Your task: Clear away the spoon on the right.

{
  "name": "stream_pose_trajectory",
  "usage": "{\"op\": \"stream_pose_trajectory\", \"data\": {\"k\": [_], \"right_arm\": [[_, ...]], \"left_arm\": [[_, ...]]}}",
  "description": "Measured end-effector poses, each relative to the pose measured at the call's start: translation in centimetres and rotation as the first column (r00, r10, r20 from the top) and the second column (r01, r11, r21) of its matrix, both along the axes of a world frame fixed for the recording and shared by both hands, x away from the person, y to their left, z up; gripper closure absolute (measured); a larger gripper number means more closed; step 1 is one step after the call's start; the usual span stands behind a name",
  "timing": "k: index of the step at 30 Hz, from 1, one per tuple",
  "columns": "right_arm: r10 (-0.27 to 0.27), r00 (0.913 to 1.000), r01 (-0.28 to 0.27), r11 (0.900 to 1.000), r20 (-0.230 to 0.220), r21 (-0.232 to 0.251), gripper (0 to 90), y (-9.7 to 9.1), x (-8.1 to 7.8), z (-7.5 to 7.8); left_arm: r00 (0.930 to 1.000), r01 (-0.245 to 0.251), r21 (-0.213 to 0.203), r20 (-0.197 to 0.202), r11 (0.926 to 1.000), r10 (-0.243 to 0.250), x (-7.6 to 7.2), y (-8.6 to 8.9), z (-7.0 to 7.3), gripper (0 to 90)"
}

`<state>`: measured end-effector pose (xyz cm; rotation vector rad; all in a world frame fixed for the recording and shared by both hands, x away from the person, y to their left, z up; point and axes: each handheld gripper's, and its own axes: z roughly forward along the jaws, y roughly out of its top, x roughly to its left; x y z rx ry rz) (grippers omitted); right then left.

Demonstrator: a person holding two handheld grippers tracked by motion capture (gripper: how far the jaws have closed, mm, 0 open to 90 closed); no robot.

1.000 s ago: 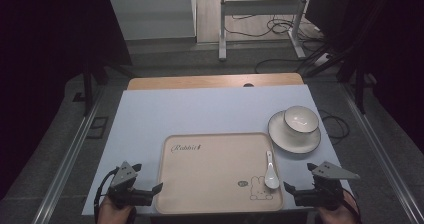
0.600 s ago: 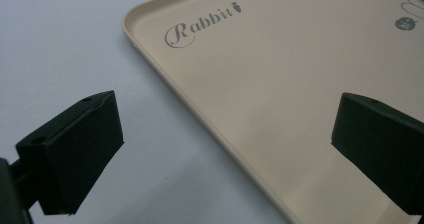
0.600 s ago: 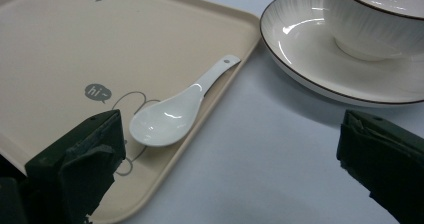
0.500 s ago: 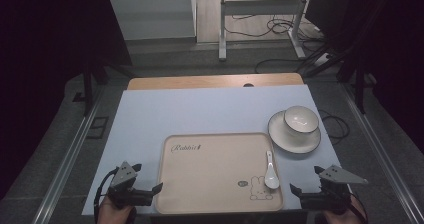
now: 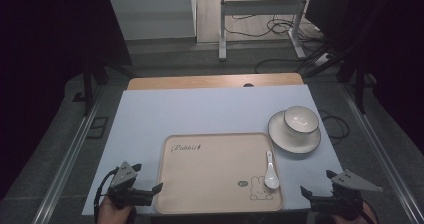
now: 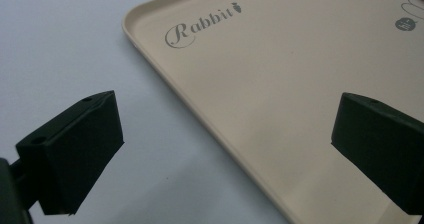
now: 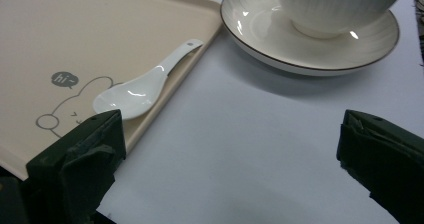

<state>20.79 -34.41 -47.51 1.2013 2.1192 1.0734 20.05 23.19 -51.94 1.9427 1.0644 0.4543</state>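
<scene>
A beige tray [image 5: 210,154] printed with "Rabbit" and a rabbit drawing lies at the near middle of the table. A white ceramic spoon [image 5: 270,170] rests on its right edge, bowl end toward me. To the right, a white bowl [image 5: 301,119] sits on a white plate [image 5: 287,139]. My left gripper [image 5: 150,194] hovers open at the tray's near left corner; in the left gripper view the tray [image 6: 300,84] rim runs between the jaws of the gripper [image 6: 225,134]. My right gripper [image 5: 307,196] stands open right of the tray, holding nothing. The right gripper view has the spoon [image 7: 145,89], plate [image 7: 260,29] and bowl [image 7: 340,9] ahead of that gripper [image 7: 230,139].
The pale blue table top [image 5: 200,114] has free room behind and left of the tray. A wooden board [image 5: 215,80] lines the far edge. Metal rails [image 5: 70,154] run along both sides, and cables [image 5: 280,29] lie on the floor beyond.
My right gripper has drifted slightly right and back toward the near edge. The left gripper has hardly moved, and the tray, spoon, bowl and plate stay put.
</scene>
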Motion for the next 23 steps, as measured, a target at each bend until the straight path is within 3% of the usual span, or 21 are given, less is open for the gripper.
{"op": "stream_pose_trajectory", "data": {"k": [9,23], "right_arm": [[-0.027,0.9996,0.027,0.9996,0.002,-0.011,0.0,-1.3,-0.3,-0.4],[-0.046,0.9980,0.045,0.9988,-0.043,-0.021,0.0,-2.1,-0.2,-1.3]], "left_arm": [[1.0000,0.000,0.000,-0.001,1.0000,0.000,0.0,0.0,0.0,0.0],[1.0000,0.003,0.005,-0.005,1.0000,-0.003,0.1,-0.1,0.0,0.1]]}}
